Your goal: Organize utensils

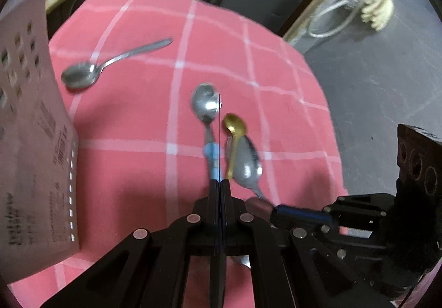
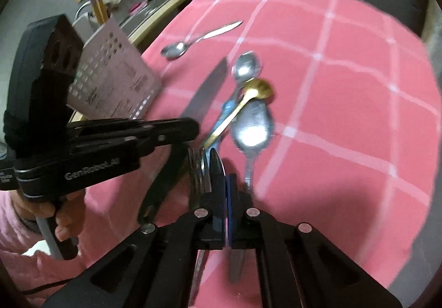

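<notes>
We see a table draped in a soft pink cloth [image 1: 138, 120] crossed by pale white grid lines. The left gripper [image 1: 220, 183], black and angular, has its jaws clenched on a knife [image 2: 205, 91], whose flat grey steel blade shows edge-on as a thin dark line in the left wrist view and broad in the right wrist view. The right gripper [image 2: 228, 183] has its jaws pressed together near the table's near edge, with a dark, round-ended handle at them; whether they pinch it we cannot tell. In the middle of the cloth lies a cluster of utensils: a shiny steel spoon with a light blue handle [image 1: 205, 103], a small gold spoon [image 1: 234, 124] slanting across it, and a large polished steel spoon [image 1: 247, 167] just beside, its bowl oval and glossy. Toward the far left edge another steel spoon [image 1: 83, 74] lies apart, its slender handle pointing away. At the left edge stands a pale cardboard box [image 1: 30, 125], printed and punched with small square holes; its contents are hidden.
</notes>
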The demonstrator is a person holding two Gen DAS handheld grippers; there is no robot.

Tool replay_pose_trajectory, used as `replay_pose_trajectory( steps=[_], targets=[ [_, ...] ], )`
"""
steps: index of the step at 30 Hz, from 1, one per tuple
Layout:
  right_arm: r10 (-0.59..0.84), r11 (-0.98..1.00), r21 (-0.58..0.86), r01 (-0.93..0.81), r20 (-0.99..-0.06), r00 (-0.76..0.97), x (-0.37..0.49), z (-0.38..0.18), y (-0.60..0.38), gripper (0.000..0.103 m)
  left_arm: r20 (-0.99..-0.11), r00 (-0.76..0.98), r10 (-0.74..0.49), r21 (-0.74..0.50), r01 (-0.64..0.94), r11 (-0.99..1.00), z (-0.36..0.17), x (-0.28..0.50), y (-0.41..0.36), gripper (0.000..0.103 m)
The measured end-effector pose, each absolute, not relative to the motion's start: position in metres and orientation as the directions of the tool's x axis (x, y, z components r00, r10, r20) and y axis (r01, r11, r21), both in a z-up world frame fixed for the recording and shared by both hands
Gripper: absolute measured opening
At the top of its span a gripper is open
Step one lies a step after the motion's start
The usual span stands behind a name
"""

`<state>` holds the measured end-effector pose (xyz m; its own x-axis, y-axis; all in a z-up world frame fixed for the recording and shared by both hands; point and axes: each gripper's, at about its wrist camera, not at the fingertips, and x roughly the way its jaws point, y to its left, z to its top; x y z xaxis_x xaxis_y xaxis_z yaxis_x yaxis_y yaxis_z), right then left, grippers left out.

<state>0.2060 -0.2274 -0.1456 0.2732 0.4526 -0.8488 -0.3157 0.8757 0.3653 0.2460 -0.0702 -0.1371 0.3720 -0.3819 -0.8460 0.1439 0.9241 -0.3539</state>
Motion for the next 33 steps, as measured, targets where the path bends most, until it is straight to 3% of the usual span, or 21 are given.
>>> replay_pose_trajectory(
  steps=[8,17,23,28,33],
  targets=[
    [0.42,0.908,0.364,-0.21,-0.808,0.414,0.179,-0.118,-0.245,0.001,-0.825,0.403,-0.396,-0.342,0.201,0.918,-0.114,0.234,-0.069,0.001],
    [0.303,0.952,0.266,-0.154,-0.73,0.613,0.156,-0.069,-0.252,0.001,-0.702,0.562,-0.437,-0.334,0.283,0.899,-0.052,0.213,-0.058,0.001],
    [0.253,0.961,0.246,-0.125,-0.606,0.754,0.154,-0.014,-0.243,0.001,-0.56,0.703,-0.438,-0.361,0.269,0.893,0.008,0.208,-0.025,0.001],
    [0.252,0.953,0.267,-0.141,-0.446,0.859,0.168,0.037,-0.218,0.001,-0.411,0.829,-0.379,-0.354,0.238,0.904,0.057,0.212,0.022,0.001],
    [0.252,0.941,0.298,-0.16,-0.304,0.919,0.188,0.07,-0.18,0.001,-0.302,0.897,-0.322,-0.354,0.208,0.912,0.07,0.225,0.06,0.001]
  ],
)
